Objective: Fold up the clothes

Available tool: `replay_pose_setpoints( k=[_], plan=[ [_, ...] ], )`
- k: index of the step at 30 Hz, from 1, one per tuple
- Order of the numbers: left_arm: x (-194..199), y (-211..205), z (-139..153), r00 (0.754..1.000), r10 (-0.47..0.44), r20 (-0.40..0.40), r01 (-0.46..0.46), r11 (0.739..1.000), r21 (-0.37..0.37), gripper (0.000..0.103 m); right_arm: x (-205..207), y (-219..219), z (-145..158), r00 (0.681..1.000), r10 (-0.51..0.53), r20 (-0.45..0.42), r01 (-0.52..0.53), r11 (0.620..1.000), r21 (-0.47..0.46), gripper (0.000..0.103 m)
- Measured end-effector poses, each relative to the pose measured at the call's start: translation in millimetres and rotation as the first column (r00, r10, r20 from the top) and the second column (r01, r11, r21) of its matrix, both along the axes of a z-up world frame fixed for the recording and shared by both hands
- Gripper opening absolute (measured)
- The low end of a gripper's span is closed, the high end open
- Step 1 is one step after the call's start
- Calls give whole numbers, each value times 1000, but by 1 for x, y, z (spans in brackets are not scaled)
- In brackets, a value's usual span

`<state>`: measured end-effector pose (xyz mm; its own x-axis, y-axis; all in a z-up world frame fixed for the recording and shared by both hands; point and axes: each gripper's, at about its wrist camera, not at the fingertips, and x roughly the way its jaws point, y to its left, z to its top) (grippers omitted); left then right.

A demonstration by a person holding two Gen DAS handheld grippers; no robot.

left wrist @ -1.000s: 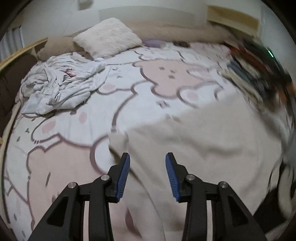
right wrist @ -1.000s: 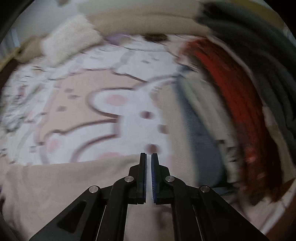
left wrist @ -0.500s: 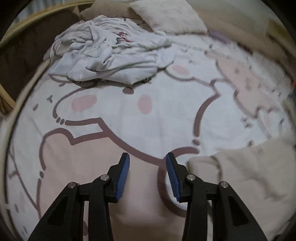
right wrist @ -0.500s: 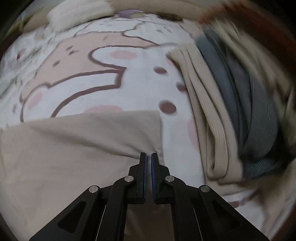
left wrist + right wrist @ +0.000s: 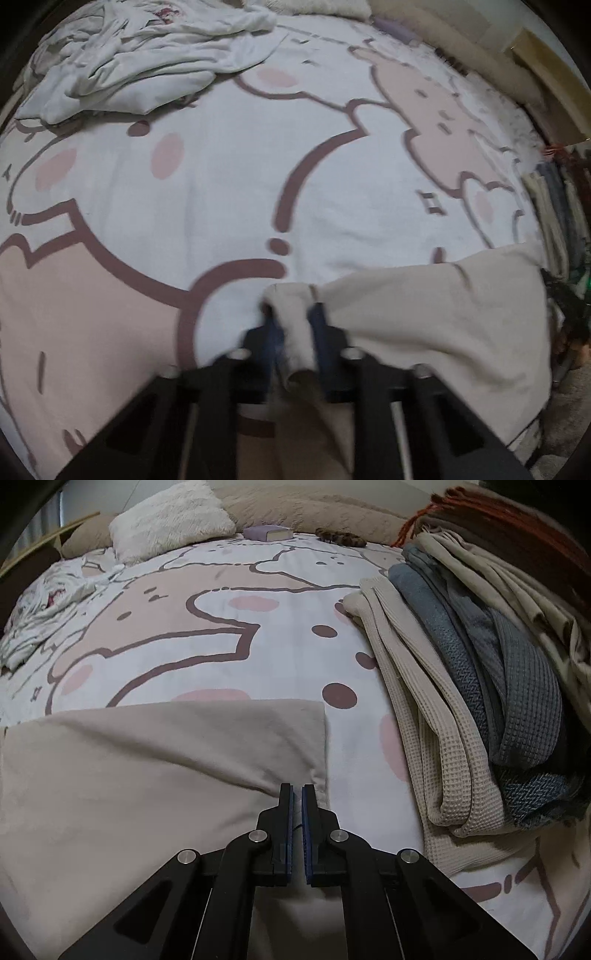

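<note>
Beige cloth (image 5: 147, 775) lies spread across the near edge of the bed (image 5: 221, 184), its far corners toward the middle of the patterned cover. Left gripper (image 5: 293, 325) is closing its jaws on a bunched corner of that cloth, fabric plainly between the pads. Right gripper (image 5: 296, 794) has its jaws together at the cloth's right hem, apparently pinching the edge, though the pinch itself is hard to see. Judging from this, a clean fold needs both corners held firmly and lifted together, kept taut and level, clear of the folded stack (image 5: 480, 664) at the right edge.
</note>
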<state>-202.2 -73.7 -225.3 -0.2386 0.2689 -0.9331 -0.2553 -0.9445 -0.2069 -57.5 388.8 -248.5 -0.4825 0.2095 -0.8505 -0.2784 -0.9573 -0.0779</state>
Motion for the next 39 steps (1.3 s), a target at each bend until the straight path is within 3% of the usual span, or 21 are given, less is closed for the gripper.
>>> replay_pose_setpoints(
  k=[3,6,8,12,14,17,20,23,25,26,28,30,31,33,36,38,39],
  plan=[
    [9,-15,15,995,75,-61,-70,994,81,9,4,1,0,1000,-1,-10,1,1000,-11,4],
    [17,-44,26,966,225,-125,-206,967,148,9,7,2,-1,1000,-1,-25,1,1000,-24,4],
    [17,-64,26,934,318,-160,-304,947,107,2,8,5,-2,999,-5,-33,3,999,-44,4],
    [16,-93,25,893,420,-162,-415,907,67,2,8,10,0,999,-7,-41,4,997,-80,4],
    [26,-90,37,900,399,-173,-391,917,81,2,11,16,12,999,-16,-35,12,992,-128,4],
    [61,-51,57,954,232,-192,-218,972,90,2,29,20,49,995,-39,-97,20,981,-192,4],
    [96,-12,77,976,57,-210,-38,995,94,2,53,-4,88,987,25,-160,-51,986,-157,4],
    [121,46,68,972,-97,-212,116,991,74,3,64,-54,92,975,167,-144,-191,966,-176,4],
    [133,83,52,962,-183,-205,193,981,33,3,67,-96,77,952,283,-116,-302,931,-204,4],
    [139,96,39,956,-218,-195,220,975,-17,3,69,-121,67,930,353,-102,-367,905,-213,4],
    [151,111,11,940,-290,-179,263,951,-162,3,75,-146,48,907,419,-52,-421,891,-169,4],
    [168,98,-4,926,-318,-205,267,933,-241,3,86,-151,28,901,433,7,-430,896,-113,4],
    [177,88,-9,919,-324,-226,264,929,-261,3,94,-142,19,909,417,28,-412,906,-94,4],
    [186,67,-6,928,-293,-231,225,933,-280,3,108,-106,18,942,334,10,-331,936,-117,4],
    [197,30,10,961,-166,-223,117,969,-219,4,131,-43,27,992,127,13,-123,979,-164,4],
    [206,20,24,962,-120,-243,93,989,-118,4,146,-30,41,998,59,5,-58,990,-132,4],
    [212,24,31,958,-125,-258,108,991,-77,5,152,-32,49,997,74,-20,-76,988,-137,4]
  ],
)
